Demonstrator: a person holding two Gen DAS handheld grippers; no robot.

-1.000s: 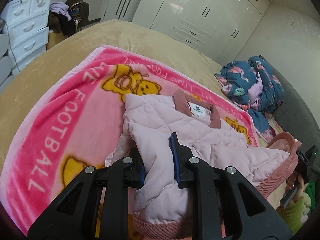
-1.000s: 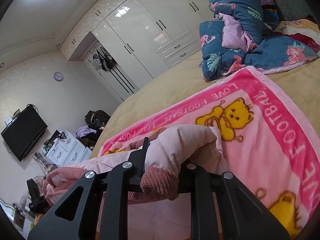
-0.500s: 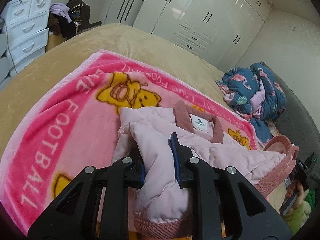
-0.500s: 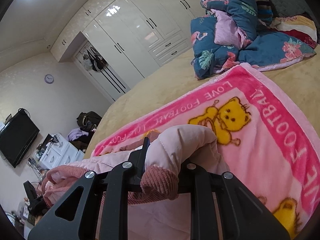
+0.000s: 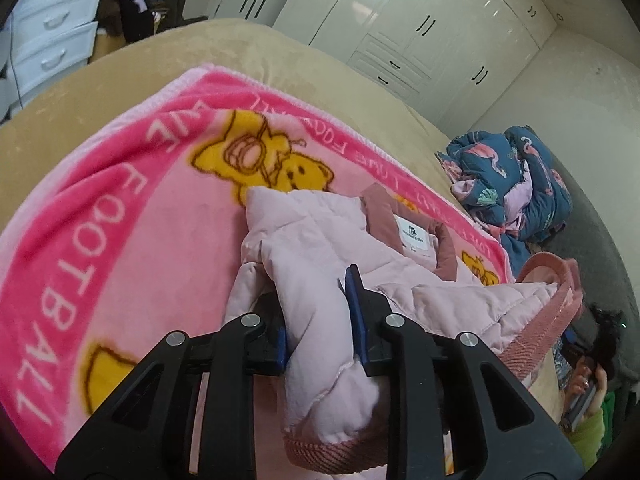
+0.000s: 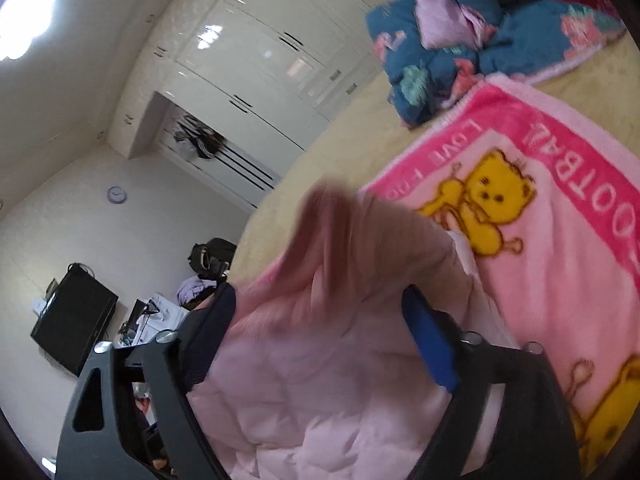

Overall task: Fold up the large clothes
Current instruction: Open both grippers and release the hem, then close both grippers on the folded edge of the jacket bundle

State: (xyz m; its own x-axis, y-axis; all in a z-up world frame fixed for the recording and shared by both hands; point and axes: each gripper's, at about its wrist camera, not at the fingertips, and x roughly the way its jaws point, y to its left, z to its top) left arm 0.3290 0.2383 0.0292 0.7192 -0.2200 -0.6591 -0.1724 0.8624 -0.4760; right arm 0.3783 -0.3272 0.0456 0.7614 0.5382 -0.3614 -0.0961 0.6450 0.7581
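Note:
A pale pink quilted jacket [image 5: 320, 240] with darker pink ribbed collar and cuffs lies on a pink "FOOTBALL" blanket [image 5: 120, 220] with yellow bears, spread on a tan bed. My left gripper [image 5: 318, 304] is shut on a fold of the jacket near its hem. In the right wrist view my right gripper [image 6: 320, 320] has its jaws spread wide, and the blurred jacket [image 6: 340, 340] fills the gap between them without being pinched. The blanket [image 6: 560, 260] lies to its right.
A heap of blue flamingo-print bedding [image 5: 516, 184] sits at the bed's far right and also shows in the right wrist view [image 6: 460, 32]. White wardrobes [image 5: 400, 32] line the far wall. A white drawer unit [image 5: 44, 40] stands at left. A person [image 5: 588, 380] sits low at right.
My right gripper has opened and let go of the jacket cuff, and its view has tilted and blurred. My left gripper keeps its hold and has moved slightly forward over the blanket.

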